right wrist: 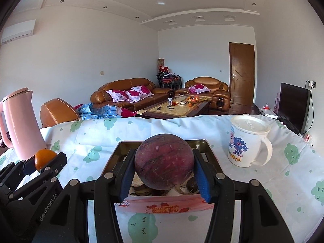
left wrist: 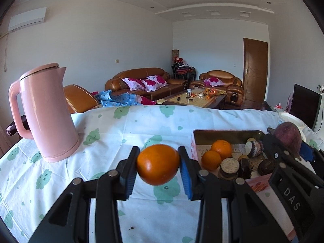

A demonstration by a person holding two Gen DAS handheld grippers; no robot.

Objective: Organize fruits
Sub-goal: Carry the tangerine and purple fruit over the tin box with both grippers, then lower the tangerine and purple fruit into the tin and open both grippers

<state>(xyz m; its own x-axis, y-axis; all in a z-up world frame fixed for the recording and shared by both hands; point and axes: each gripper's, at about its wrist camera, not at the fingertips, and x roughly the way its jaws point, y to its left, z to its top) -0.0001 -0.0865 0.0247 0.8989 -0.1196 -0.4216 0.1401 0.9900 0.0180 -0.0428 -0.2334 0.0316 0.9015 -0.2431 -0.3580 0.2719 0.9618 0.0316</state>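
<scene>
Orange (left wrist: 158, 164) in left jaws, purple fruit (right wrist: 164, 161) in right jaws hiding tin contents

The left wrist camera sits just behind the left gripper (left wrist: 158, 165), looking forward and slightly down along its fingers across the clothed table (left wrist: 60, 182) toward the sofas (left wrist: 141, 83) and door (left wrist: 255, 70) at the far wall; the orange (left wrist: 158, 164) between its pads fills the near centre; the right wrist camera sits the same way behind the right gripper (right wrist: 164, 168), close on the dark red fruit (right wrist: 164, 162), facing the same far wall from a place further right; both views share the pink kettle (left wrist: 46, 113) at left, the tin tray (left wrist: 226, 133), the tablecloth and the living room; each view catches the other gripper at its edge
</scene>
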